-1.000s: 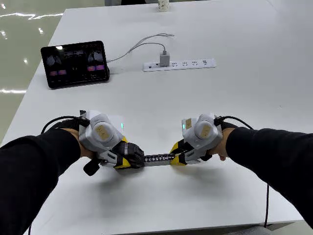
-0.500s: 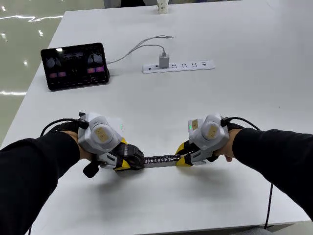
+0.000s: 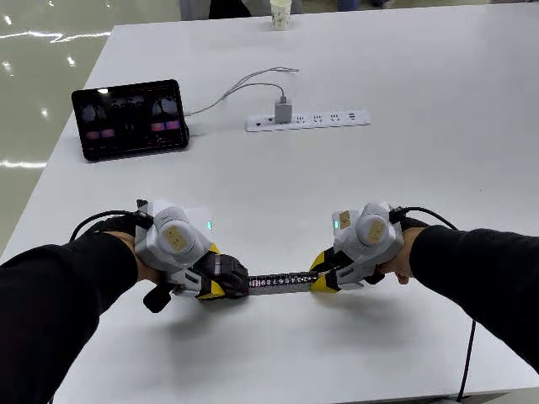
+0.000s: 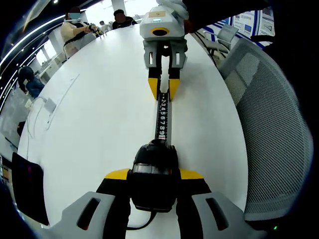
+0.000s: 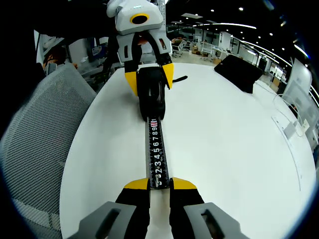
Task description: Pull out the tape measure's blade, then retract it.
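The black tape measure case (image 3: pixel 226 273) rests near the table's front edge, with my left gripper (image 3: pixel 212 280) shut on it; in the left gripper view the case (image 4: pixel 154 174) sits clamped between the yellow-tipped jaws. A short length of numbered blade (image 3: pixel 282 279) runs from the case rightwards to my right gripper (image 3: pixel 324 280), which is shut on the blade's tip. In the right gripper view the blade (image 5: pixel 155 154) runs straight from the right gripper (image 5: pixel 159 185) to the case (image 5: pixel 151 94). The left gripper view shows the blade (image 4: pixel 162 117) reaching the right gripper (image 4: pixel 163 88).
A dark tablet (image 3: pixel 130 118) stands at the back left of the white table (image 3: pixel 421 168). A white power strip (image 3: pixel 307 119) with a plugged charger and cable lies at mid-back. A paper cup (image 3: pixel 280 13) stands at the far edge. A mesh office chair (image 4: pixel 271 129) is beside the table.
My right gripper has moved to the right with the blade's tip, so a longer stretch of blade is out. The left gripper and case have stayed roughly where they were.
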Demonstrator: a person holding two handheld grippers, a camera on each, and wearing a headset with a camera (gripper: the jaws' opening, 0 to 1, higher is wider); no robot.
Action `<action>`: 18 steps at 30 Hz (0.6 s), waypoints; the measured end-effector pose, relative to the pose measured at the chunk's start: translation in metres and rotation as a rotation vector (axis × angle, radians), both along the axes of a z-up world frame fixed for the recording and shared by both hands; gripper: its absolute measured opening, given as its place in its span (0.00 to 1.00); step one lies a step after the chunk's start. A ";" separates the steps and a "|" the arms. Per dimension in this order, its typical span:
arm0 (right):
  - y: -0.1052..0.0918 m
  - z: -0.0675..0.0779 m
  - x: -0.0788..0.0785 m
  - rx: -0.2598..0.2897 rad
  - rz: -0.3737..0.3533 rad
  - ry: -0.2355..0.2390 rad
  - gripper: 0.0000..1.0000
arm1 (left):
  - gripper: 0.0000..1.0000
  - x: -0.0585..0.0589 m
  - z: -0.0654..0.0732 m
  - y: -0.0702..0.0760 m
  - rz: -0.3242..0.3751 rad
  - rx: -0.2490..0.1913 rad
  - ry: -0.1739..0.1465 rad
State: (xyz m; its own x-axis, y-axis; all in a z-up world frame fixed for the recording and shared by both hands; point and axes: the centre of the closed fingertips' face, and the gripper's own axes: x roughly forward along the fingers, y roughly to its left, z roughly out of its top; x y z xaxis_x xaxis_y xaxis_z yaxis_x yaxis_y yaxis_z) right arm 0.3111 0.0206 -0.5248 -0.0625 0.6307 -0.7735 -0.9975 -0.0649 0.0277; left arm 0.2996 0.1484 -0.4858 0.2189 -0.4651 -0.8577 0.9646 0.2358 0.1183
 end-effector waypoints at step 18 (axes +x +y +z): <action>-0.016 0.003 0.001 -0.003 -0.007 0.000 0.10 | 0.29 0.001 0.000 0.000 0.001 -0.002 -0.002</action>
State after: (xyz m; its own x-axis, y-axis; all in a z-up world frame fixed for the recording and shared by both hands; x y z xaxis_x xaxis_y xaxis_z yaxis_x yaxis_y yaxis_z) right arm 0.3123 0.0048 -0.5223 -0.0579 0.6286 -0.7755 -0.9979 -0.0578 0.0276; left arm 0.3007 0.1479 -0.4854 0.2212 -0.4662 -0.8566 0.9640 0.2374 0.1197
